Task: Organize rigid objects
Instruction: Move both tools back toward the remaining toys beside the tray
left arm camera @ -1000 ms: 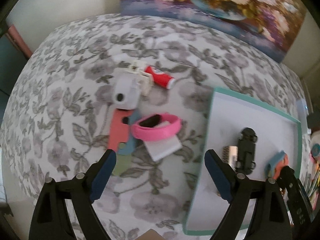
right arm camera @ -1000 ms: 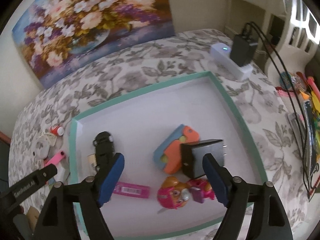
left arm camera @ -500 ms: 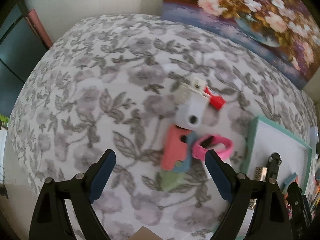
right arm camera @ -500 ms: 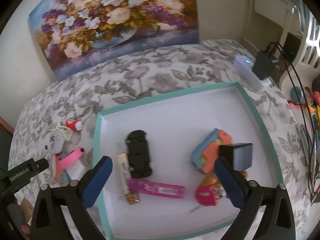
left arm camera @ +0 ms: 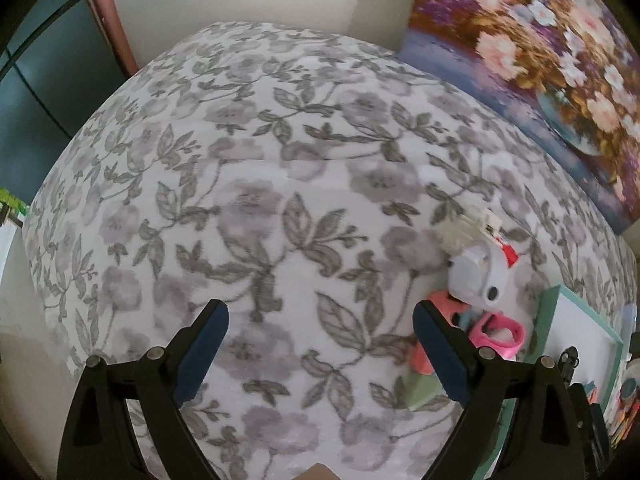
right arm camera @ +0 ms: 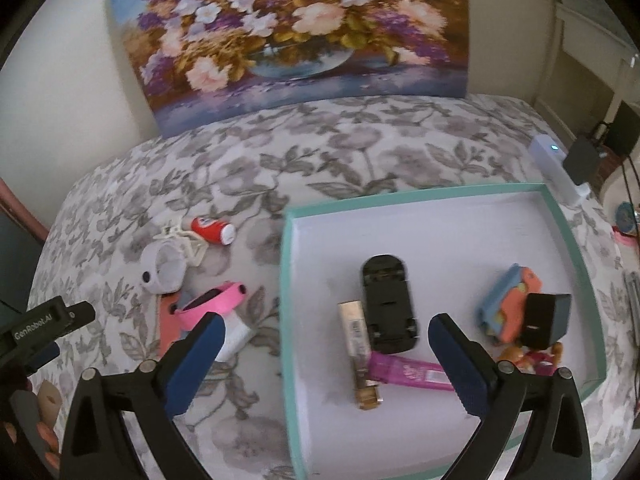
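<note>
Floral grey-and-white cloth point(left arm camera: 280, 200) covers the surface, flower painting point(right arm camera: 296, 32) propped against the wall behind. Left gripper point(left arm camera: 320, 344) jaws spread wide, nothing between them, hanging over bare cloth. Just right of it a loose pile: pink band point(left arm camera: 502, 330), white round gadget point(left arm camera: 476, 278), coral flat piece point(left arm camera: 442, 310), white clip point(left arm camera: 470, 226), red tube point(right arm camera: 212, 231) at the pile's far end. Right gripper point(right arm camera: 326, 360) also wide apart and empty, over the left edge of the teal-rimmed tray point(right arm camera: 560, 216). Inside the tray: black toy car point(right arm camera: 388, 302) upside down, gold lipstick point(right arm camera: 358, 356) touching its left side, magenta tube point(right arm camera: 408, 372) near the car's near end, blue-orange toy point(right arm camera: 510, 304), black charger block point(right arm camera: 546, 320), small doll figure point(right arm camera: 532, 356). White power bank point(right arm camera: 554, 168) beyond the tray's far right corner.
</note>
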